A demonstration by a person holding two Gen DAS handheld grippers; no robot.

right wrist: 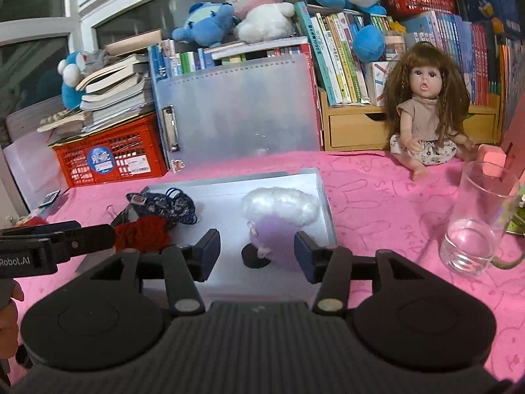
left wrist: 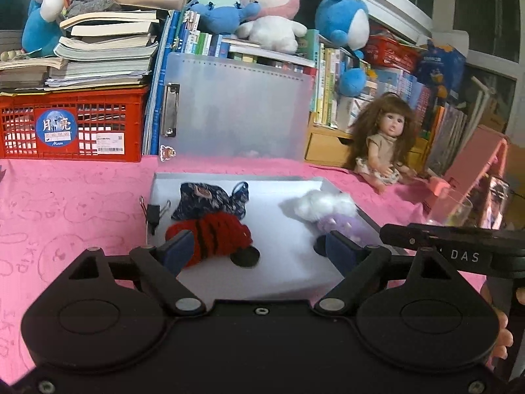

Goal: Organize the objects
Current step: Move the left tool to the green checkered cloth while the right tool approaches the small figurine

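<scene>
pink tablecloth (right wrist: 377, 197) | behind it: red crate (right wrist: 111, 161), wooden drawer shelf (right wrist: 357, 131) with books | above: white window frames (right wrist: 108, 10)

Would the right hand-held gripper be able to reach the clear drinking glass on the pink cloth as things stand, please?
Probably yes. The right hand-held gripper is open and empty, and the clear drinking glass stands alone on the pink cloth, right of the white tray, with nothing between.

Shallow tray (left wrist: 229, 177) is set on the table cloth (left wrist: 82, 203), in front of an upright clipboard (left wrist: 236, 108). In the tray: knitted item (left wrist: 213, 233) left, patterned pouch (left wrist: 210, 197) just behind it, binder clip (left wrist: 152, 211) on the left rim, plush toy (left wrist: 328, 213) right. Crate (left wrist: 72, 124) is placed behind-left with books (left wrist: 101, 55) stacked on it. Doll (left wrist: 384, 144) is seated behind-right; glass (right wrist: 475, 220) stands right of the tray.
</scene>
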